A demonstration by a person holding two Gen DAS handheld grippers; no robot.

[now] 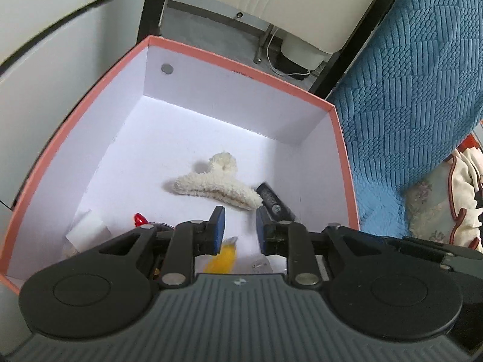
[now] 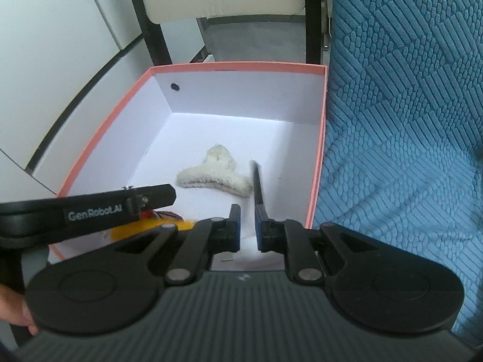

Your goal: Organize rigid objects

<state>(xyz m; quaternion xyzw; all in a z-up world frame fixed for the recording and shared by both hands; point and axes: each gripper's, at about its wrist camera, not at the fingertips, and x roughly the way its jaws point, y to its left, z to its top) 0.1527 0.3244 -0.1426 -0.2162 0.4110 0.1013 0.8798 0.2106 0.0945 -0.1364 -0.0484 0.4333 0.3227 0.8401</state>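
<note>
Across the middle of both frames sits a salmon-pink cardboard box (image 1: 90,102) (image 2: 99,126) with smooth white inner walls, matte and square-cornered, a small round metal disc (image 1: 167,68) set high on its far wall. On the white floor at centre lies a cream fluffy T-shaped hair claw (image 1: 217,185) (image 2: 215,175), nubbly like sherpa fleece. Just beside its right tip, touching or nearly so, leans a dark glossy cylindrical tube (image 1: 273,200) (image 2: 257,181) with pale print along its side, blurred in the right wrist view.

Lower centre of the left wrist view holds the left gripper (image 1: 240,229): hard black plastic linkages, blue rubbery pads, jaws parted with nothing between them. Beneath and behind its fingers show a soft-edged yellow-orange shape (image 1: 222,258), too blurred to name, a small shiny red piece (image 1: 140,219) and a white paper-like block (image 1: 87,229) toward the lower left.

Lower centre of the right wrist view holds the right gripper (image 2: 247,226), same black build and blue pads, jaws standing apart, empty, hovering over the box's near right corner. At left of that frame, a black arm printed "GenRobot.AI" reaches over the box edge.

Filling the right side, a blue plush cover (image 1: 422,90) (image 2: 407,120) with raised ribbed and pebbled patches. Upper frame: black chair frame (image 1: 151,6) (image 2: 142,9) with cream padding.
</note>
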